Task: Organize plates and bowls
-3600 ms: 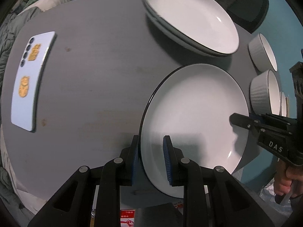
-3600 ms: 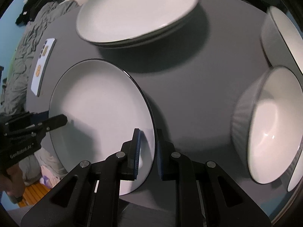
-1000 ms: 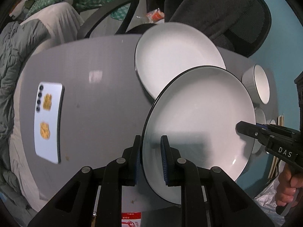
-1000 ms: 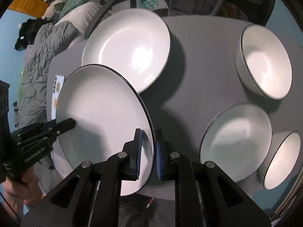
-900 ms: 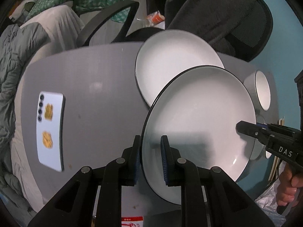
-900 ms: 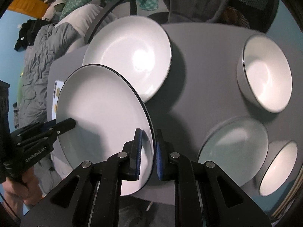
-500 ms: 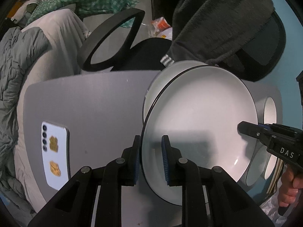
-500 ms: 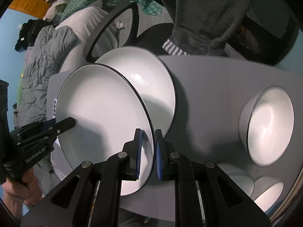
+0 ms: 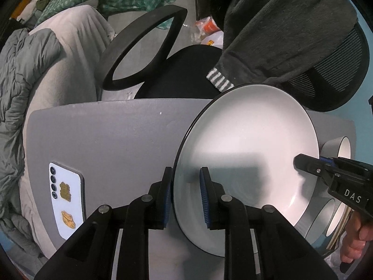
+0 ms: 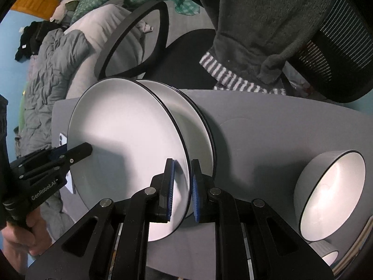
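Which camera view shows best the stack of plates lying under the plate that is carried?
The right wrist view: the stack of plates shows its dark rims beside the carried plate. In the left wrist view the carried plate covers the stack entirely.

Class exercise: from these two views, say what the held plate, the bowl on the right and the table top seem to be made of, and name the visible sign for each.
Plate: probably glazed ceramic; glossy white face, thin dark rim line, soft highlights.
Bowl: likely the same ware; shiny white inside, matt grey outside, dark rim.
Table top: smooth matt grey, perhaps laminate or painted board; no grain shows, so it stays open.
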`<state>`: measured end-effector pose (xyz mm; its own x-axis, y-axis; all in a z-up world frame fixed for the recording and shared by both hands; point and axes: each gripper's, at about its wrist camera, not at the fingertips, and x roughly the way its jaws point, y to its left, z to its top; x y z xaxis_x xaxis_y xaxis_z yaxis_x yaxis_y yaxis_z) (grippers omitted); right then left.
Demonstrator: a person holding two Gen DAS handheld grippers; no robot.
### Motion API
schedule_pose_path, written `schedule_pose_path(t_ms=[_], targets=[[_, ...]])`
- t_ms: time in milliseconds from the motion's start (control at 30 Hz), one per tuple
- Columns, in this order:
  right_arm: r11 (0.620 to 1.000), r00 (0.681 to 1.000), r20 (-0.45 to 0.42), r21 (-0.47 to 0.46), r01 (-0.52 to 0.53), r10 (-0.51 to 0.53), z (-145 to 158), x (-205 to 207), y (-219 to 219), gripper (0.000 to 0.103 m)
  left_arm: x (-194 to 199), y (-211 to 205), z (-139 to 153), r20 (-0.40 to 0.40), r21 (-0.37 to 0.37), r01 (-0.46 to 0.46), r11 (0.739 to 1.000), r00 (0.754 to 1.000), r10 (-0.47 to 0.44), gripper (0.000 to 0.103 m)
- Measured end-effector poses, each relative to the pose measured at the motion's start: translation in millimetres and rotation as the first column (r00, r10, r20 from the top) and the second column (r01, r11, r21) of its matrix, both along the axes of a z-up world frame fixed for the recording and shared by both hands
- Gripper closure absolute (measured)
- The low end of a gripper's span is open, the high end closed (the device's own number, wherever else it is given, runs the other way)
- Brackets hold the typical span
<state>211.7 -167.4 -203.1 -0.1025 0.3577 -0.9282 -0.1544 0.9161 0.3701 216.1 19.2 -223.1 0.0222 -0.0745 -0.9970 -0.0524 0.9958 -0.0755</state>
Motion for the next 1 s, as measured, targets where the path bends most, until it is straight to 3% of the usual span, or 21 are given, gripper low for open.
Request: schedule_pose_path(t_ms=[467,633,733,800,1000], targets=[[1.000,1.000,-0.028,-0.011,0.003,-0.004,-16.1,2.5,-1.7,0.088,-0.6,-10.8,-10.3,-0.015,0.031,0.030,0.999,0.999,-0.030,0.080],[0.999,1.000,-0.019,-0.030,-0.014,0.014,-14.5,4.5,1.8,0.087,-0.8,-14.5,-10.0,-0.014,0.043,0.066,0.997,0.998,-0.066,0.072],[0.999,1.000,-0.015,-0.029,-0.013,0.013,-11.8,5.0,2.4,0.081,-2.0,-14.6,-4.7,0.004,0.047,0.069,0.997,0.998,-0.069,0.063],[1.000,1.000,-0.011,-0.020,-0.013,0.013,-9.0,5.4,2.3,0.073,-3.4,-13.4,-0.7,0.015,0.045,0.062,0.997,0.998,-0.063,0.062],[1.000,1.000,0.008,-0.024,-0.015,0.015,-3.0,5.4,3.9,0.066,-8.1,-12.9,11.2,0.035,0.041,0.058,0.997,0.998,-0.060,0.057]])
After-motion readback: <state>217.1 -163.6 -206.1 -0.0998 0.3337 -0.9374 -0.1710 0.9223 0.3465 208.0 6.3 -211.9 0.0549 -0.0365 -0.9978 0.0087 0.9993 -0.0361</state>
